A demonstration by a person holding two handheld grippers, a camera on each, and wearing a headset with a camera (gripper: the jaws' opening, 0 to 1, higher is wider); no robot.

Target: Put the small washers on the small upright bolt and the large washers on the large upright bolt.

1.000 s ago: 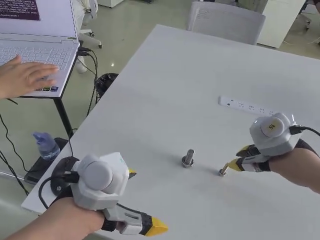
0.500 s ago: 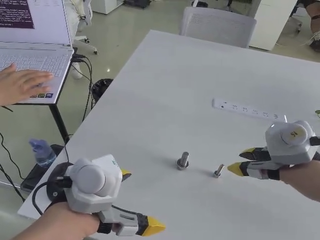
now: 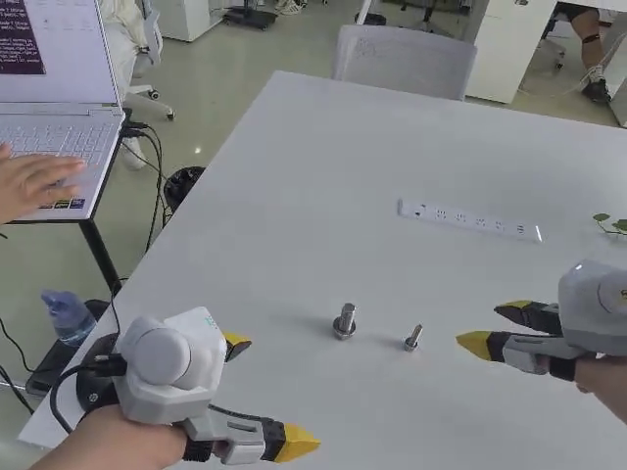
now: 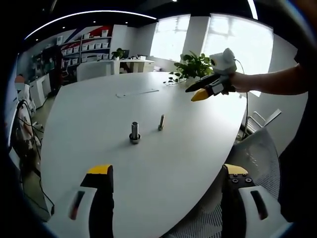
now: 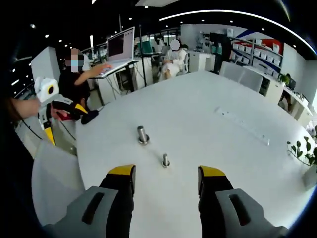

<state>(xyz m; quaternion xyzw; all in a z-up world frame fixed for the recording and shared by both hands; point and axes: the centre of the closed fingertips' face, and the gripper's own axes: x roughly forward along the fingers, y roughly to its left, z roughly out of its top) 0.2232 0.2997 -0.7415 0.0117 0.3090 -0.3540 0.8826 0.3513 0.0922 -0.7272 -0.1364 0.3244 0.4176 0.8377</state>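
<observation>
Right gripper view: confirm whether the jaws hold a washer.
No, the right gripper has its jaws open, with nothing held between them.

White table point(image 3: 294, 196), plain matte top, rounded edge in the gripper views. Three things on it. Large bolt point(image 3: 344, 321) stands upright, threaded end up, wider base flat on the top. Small bolt point(image 3: 412, 339) also upright, near it on its right in the head view, not touching. White power strip point(image 3: 468, 219) lies flat farther back, well apart from both bolts, long side running roughly across the table. Can't tell whether washers sit at the bolt bases.
</observation>
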